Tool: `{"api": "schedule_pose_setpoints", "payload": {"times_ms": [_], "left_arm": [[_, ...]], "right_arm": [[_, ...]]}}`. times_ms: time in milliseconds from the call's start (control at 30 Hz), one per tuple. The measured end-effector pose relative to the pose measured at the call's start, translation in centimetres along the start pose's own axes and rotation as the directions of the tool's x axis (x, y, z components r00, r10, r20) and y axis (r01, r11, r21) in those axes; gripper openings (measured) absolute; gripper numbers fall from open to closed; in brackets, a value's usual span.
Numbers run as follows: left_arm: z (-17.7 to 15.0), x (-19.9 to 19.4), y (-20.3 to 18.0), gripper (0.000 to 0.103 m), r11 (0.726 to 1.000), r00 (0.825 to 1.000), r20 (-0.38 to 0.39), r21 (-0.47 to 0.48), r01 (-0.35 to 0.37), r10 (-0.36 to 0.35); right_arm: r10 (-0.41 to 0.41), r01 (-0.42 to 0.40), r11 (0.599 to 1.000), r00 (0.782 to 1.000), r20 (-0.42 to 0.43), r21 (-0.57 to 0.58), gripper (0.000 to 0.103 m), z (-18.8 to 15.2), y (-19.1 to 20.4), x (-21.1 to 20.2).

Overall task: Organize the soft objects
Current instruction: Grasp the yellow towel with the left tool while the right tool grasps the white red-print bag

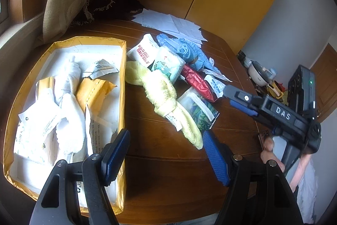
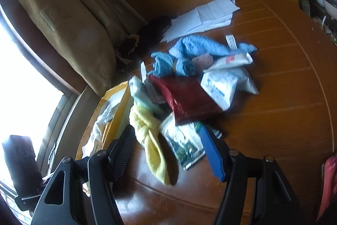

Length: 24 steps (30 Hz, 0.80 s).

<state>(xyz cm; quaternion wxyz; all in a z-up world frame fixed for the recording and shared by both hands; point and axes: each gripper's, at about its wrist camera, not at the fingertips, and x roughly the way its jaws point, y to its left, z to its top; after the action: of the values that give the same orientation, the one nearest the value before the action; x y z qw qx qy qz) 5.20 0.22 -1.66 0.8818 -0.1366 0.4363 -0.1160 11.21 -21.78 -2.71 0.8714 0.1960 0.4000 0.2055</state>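
Both grippers, left (image 1: 166, 153) and right (image 2: 168, 149), gape wide and empty above the counter (image 1: 168, 172). Yellow towel (image 1: 162, 94), blue towel (image 1: 185, 50) and packets lie piled beside the box (image 1: 124, 69).

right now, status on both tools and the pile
Left tool open, empty, near yellow box. Right tool open, empty, over yellow towel. Path clear.
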Motion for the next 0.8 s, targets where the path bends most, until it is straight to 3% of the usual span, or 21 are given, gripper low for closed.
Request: {"api": "schedule_pose_setpoints", "payload": {"times_ms": [233, 367, 567, 700, 800], "left_arm": [[0.9, 1.5, -0.4, 0.075, 1.000, 1.000, -0.019, 0.002, -0.013, 0.013], [1.5, 2.1, -0.3, 0.075, 1.000, 1.000, -0.023, -0.006, -0.017, 0.017], [2.7, 3.4, -1.5, 0.075, 1.000, 1.000, -0.027, 0.016, -0.006, 0.006], [3.4, 4.5, -2.2, 0.075, 0.999, 0.999, -0.036, 0.042, -0.008, 0.010], [4.4, 5.7, -2.4, 0.075, 0.998, 0.998, -0.055, 0.054, -0.008, 0.011]], "right_arm": [[-0.083, 0.074, 0.990, 0.994, -0.066, -0.121, 0.064, 5.1, 1.2, 5.8], [-0.073, 0.070, 0.994, 0.997, -0.031, -0.079, 0.064, 6.9, 0.2, 4.7], [-0.175, 0.172, 0.981, 0.984, 0.034, 0.085, 0.067, 9.8, -4.2, 2.5], [-0.225, 0.219, 0.948, 0.974, -0.001, 0.231, 0.067, 10.2, -7.9, 3.7], [-0.243, 0.240, 0.933, 0.970, -0.023, 0.269, 0.067, 10.4, -9.3, 4.9]]}}
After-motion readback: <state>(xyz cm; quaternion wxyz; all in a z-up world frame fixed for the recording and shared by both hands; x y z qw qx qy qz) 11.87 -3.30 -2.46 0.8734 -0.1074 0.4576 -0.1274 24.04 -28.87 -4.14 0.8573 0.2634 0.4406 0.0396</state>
